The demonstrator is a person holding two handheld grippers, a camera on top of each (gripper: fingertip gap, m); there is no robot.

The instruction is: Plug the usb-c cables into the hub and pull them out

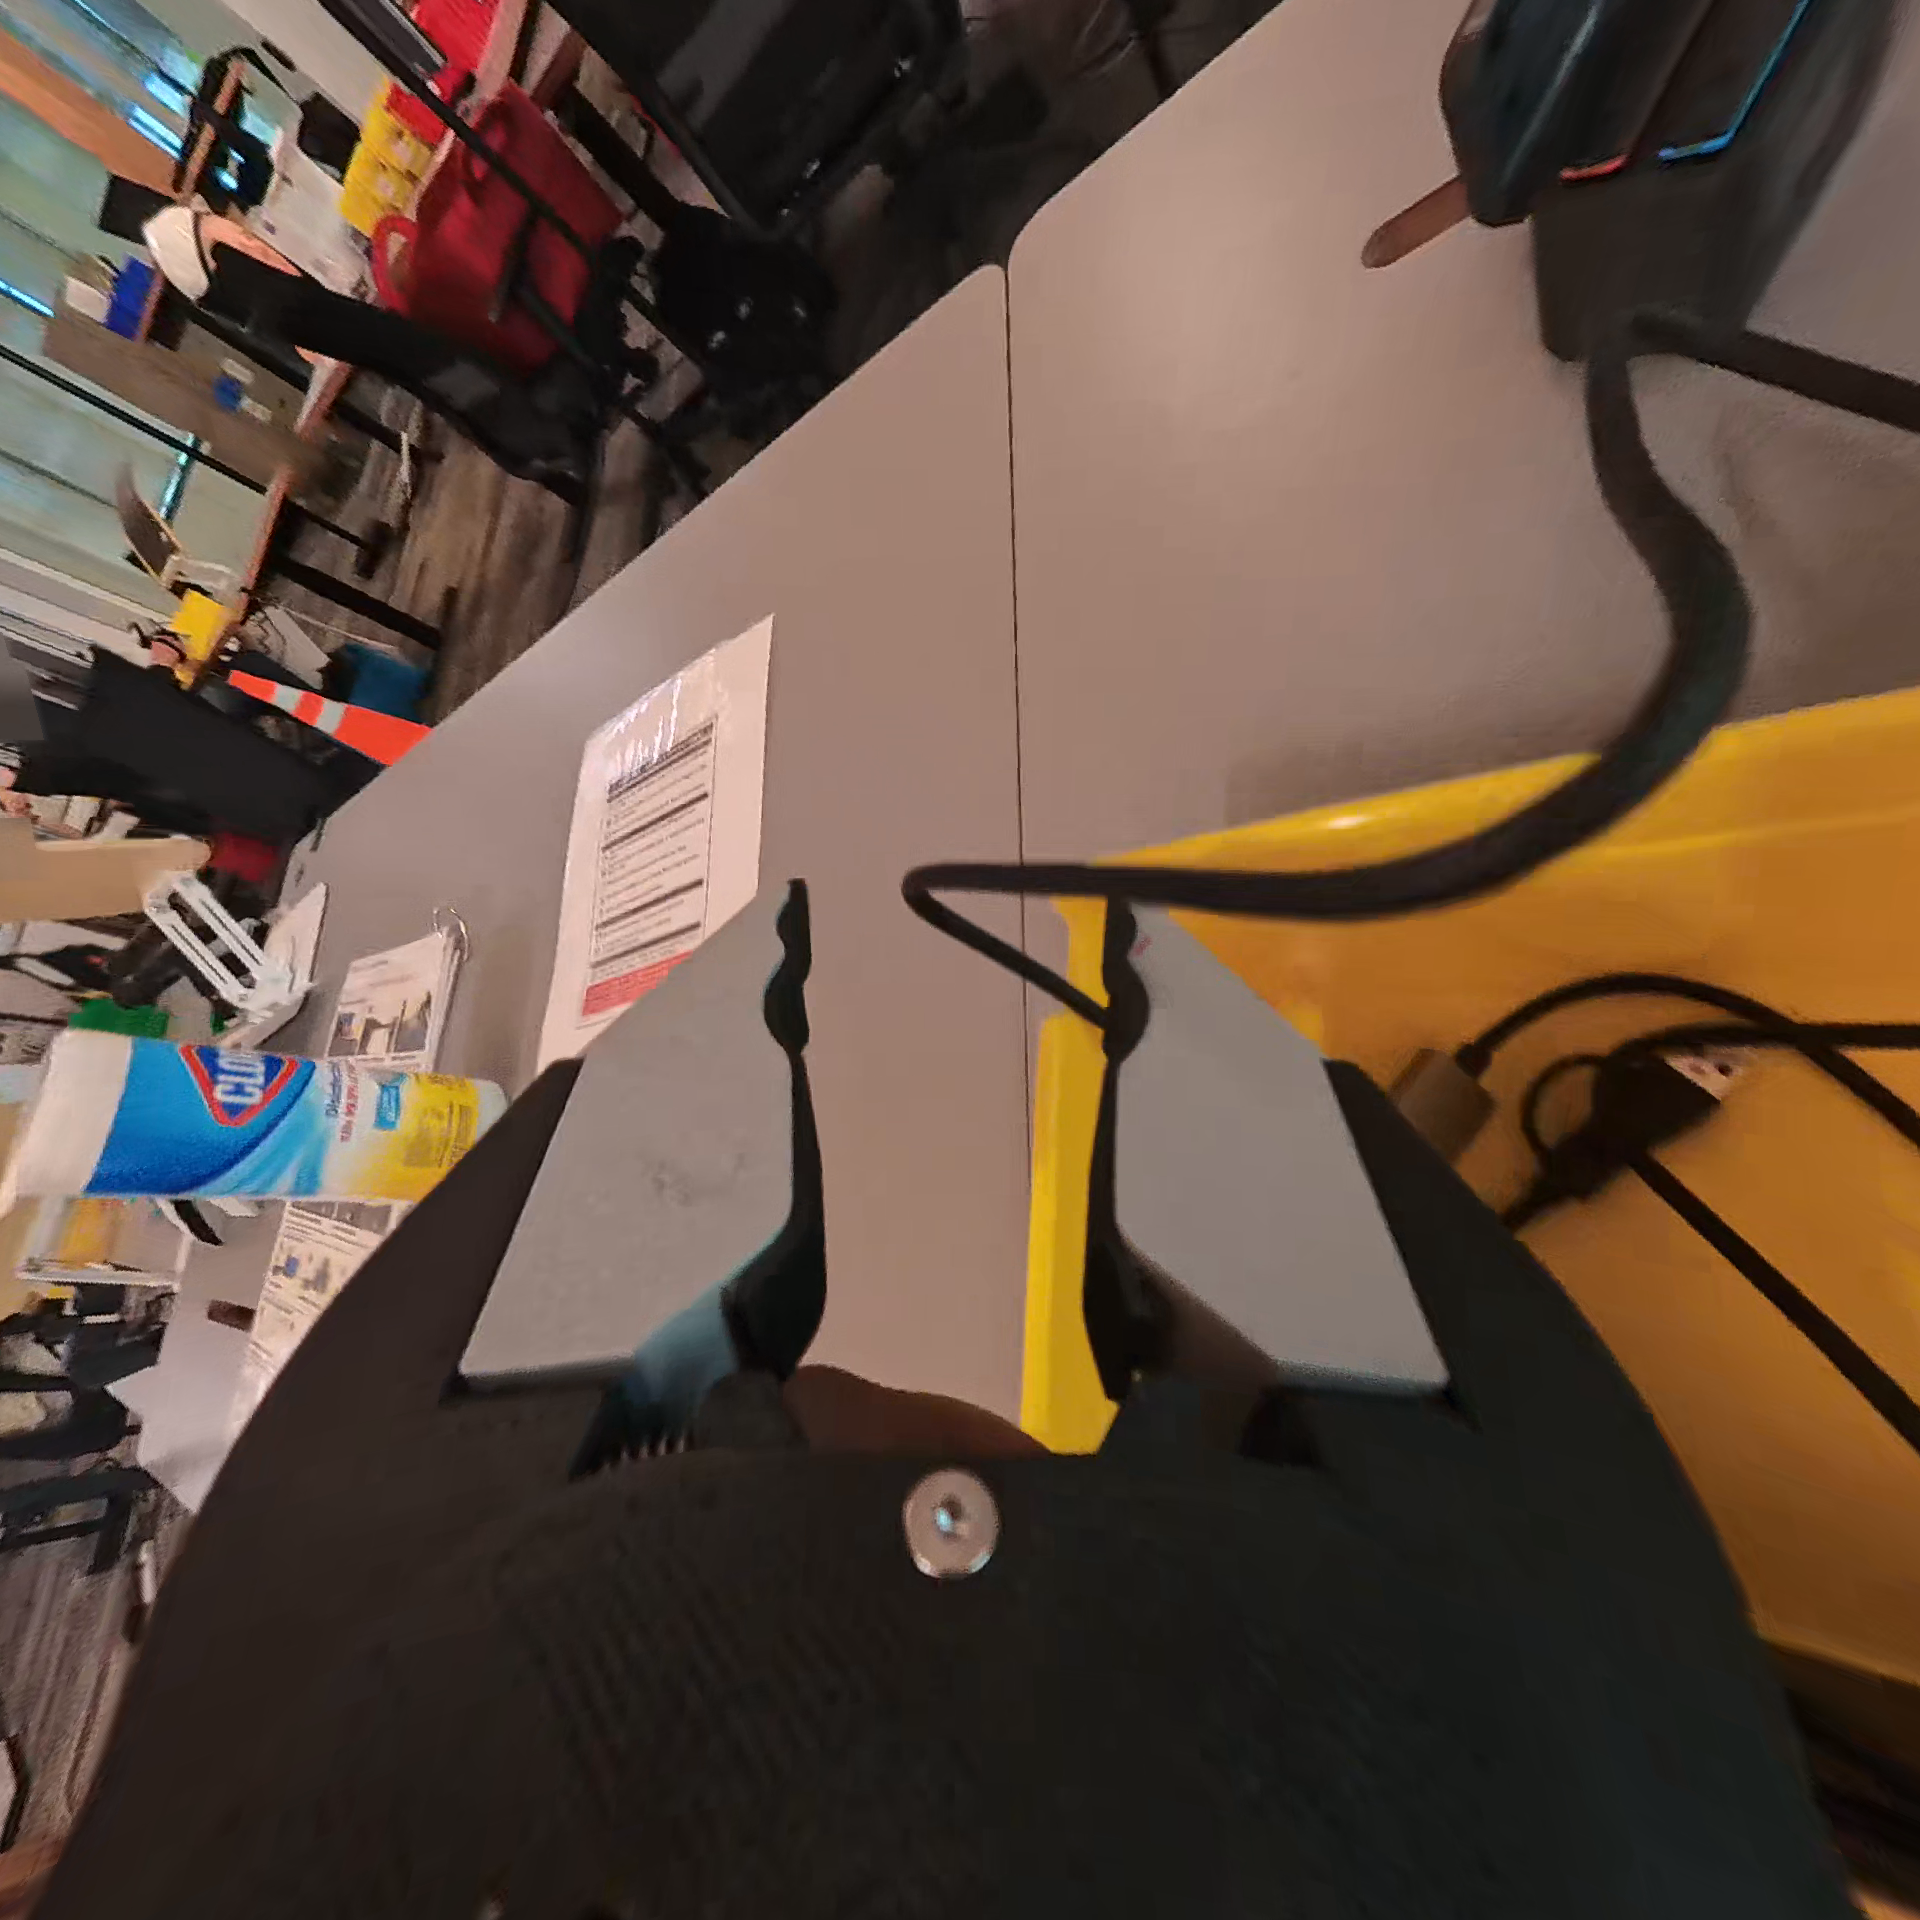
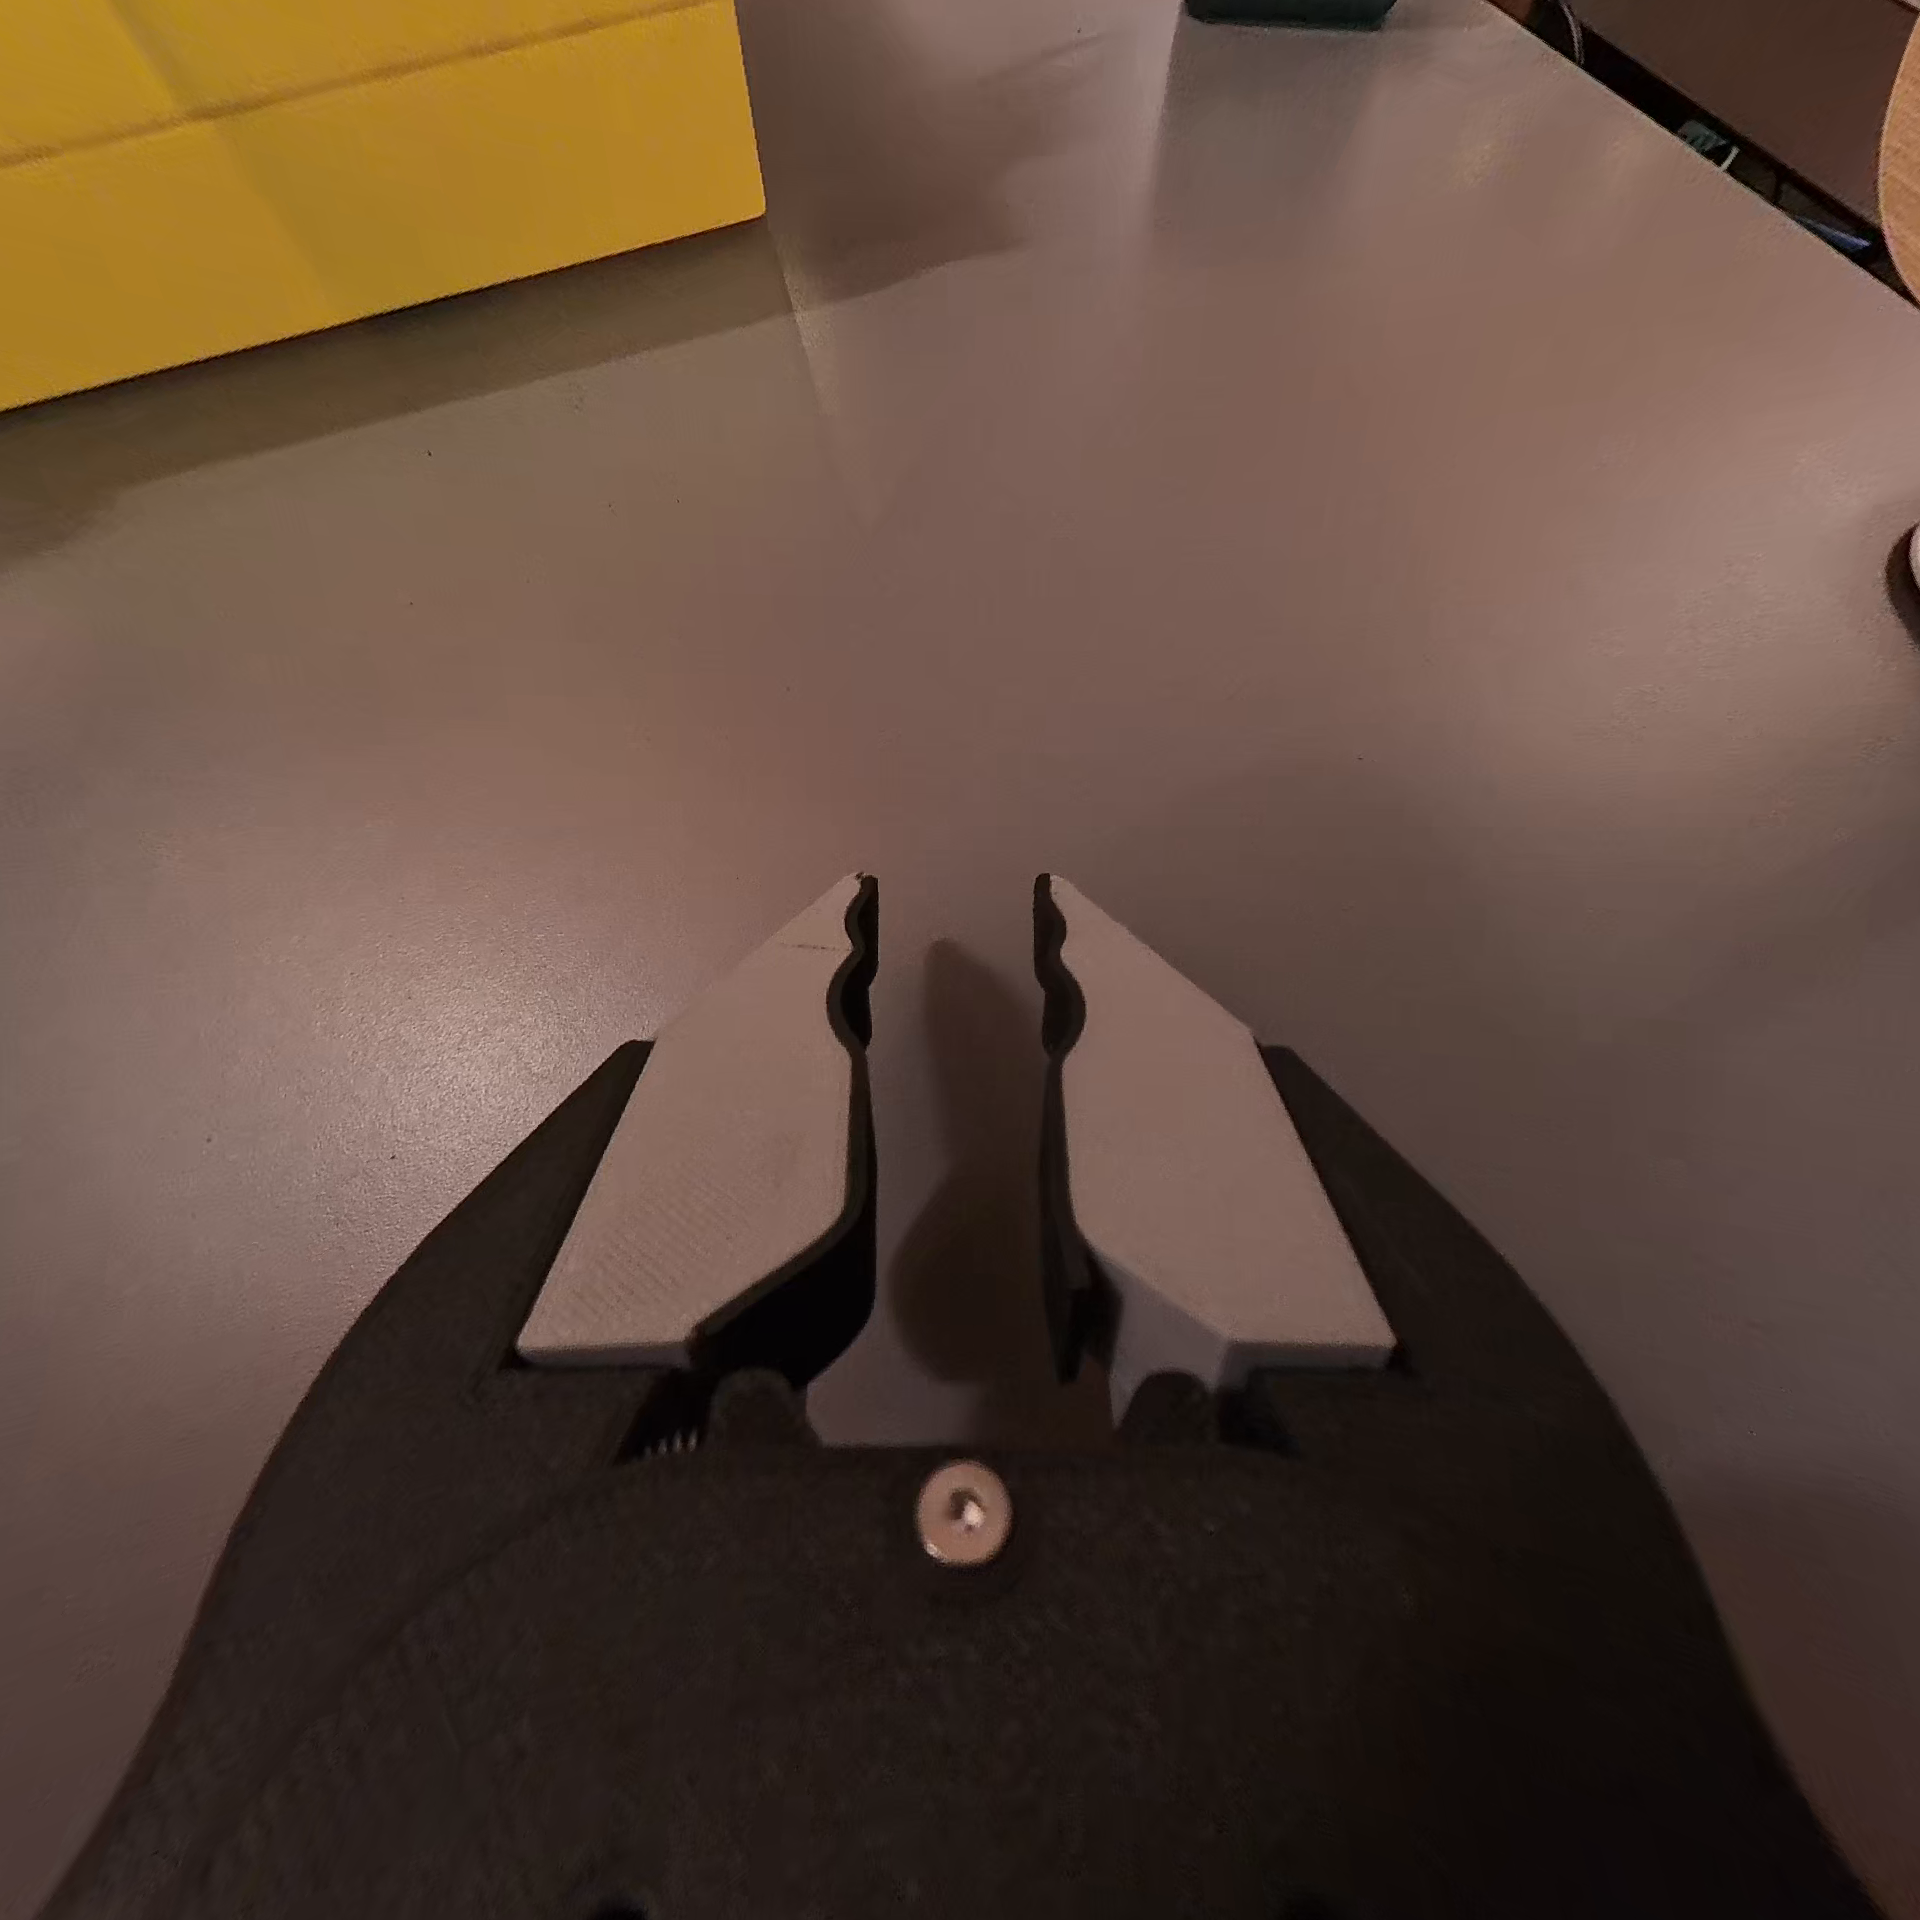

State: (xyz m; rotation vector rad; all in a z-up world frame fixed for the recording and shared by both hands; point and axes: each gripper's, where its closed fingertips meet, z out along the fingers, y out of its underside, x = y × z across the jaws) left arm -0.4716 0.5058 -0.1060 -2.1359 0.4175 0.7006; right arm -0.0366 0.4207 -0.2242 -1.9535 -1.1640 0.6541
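Room: cluttered workshop floor beyond the table's far edge, with black chairs, a red bag [image 1: 488, 197] and an orange cone [image 1: 343, 722], seen only in the left wrist view.
Table [image 1: 1247, 499]: grey top, two slabs meeting at a thin seam [image 1: 1013, 623] that runs between the left gripper's fingers; broad bare stretch ahead of both grippers.
Yellow bin [image 1: 1714, 935]: on the table to the right of the left gripper; its near rim lies just beside the right finger. The right wrist view shows only a flat yellow side [image 2: 364, 208] at upper left, well apart from that gripper.
Thick black cable [image 1: 1683, 623]: drops from a dark box [image 1: 1662, 156] at upper right and crosses the bin rim.
Wipes canister [image 1: 239, 1122]: blue and white, at the left edge, near the left gripper's body.
Printed sheet [image 1: 665, 810]: flat on the table, just past the left finger.
Left gripper [image 1: 956, 904]: jaws wide apart, holding nothing; a thin black cable [image 1: 997, 956] bends between the tips and touches the right finger.
Right gripper [image 2: 956, 894]: jaws narrowly parted, empty, over bare table.
Hub [image 1: 1439, 1091]: small grey block inside the bin, blurred, with black usb-c cables [image 1: 1621, 1101] tangled beside it; whether any is plugged in cannot be told.
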